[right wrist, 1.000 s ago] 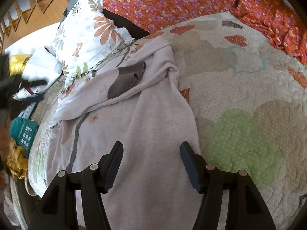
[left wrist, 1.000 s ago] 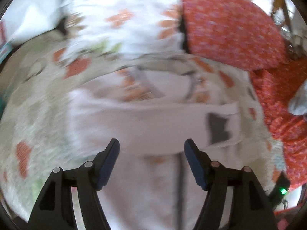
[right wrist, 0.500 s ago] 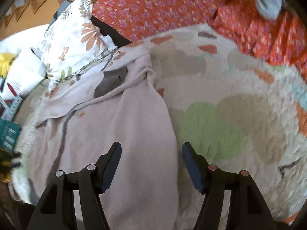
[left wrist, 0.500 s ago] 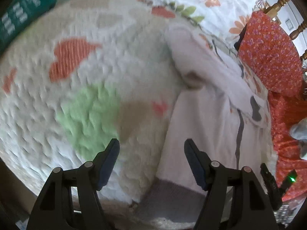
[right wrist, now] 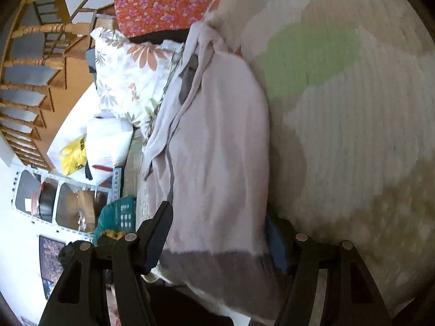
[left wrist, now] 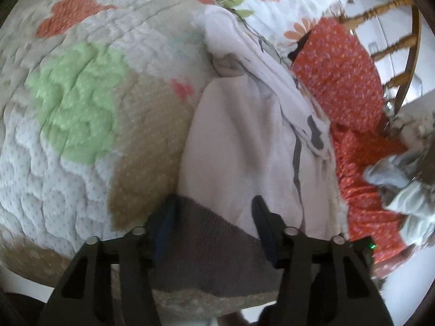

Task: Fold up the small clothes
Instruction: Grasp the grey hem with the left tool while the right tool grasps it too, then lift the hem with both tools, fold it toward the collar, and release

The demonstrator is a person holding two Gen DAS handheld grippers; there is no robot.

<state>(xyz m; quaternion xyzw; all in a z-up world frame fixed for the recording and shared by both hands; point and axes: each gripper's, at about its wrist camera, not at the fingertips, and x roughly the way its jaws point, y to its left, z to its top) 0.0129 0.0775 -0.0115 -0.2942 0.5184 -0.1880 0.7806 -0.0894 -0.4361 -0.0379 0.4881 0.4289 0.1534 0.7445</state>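
Note:
A pale pink garment (left wrist: 239,141) with a dark grey hem band (left wrist: 212,250) lies stretched out on the quilted bedspread (left wrist: 76,95), hem towards the bed's near edge. My left gripper (left wrist: 213,209) is low over that hem; its jaws are closing with the grey band between them, and a gap still shows. In the right wrist view the same garment (right wrist: 217,135) runs away from me. My right gripper (right wrist: 217,217) straddles the other end of the hem (right wrist: 217,266), jaws wide and not pressing.
A floral pillow (right wrist: 127,81) lies at the garment's far end, beside a red flowered cloth (left wrist: 342,81). Crumpled grey clothes (left wrist: 402,184) sit on the red cloth. Beyond the bed are a wooden railing (right wrist: 35,62), a teal basket (right wrist: 119,214) and bags.
My left gripper swung down from over the garment's middle to its grey hem, and its jaws narrowed. My right gripper rolled and slid back to the hem, staying wide.

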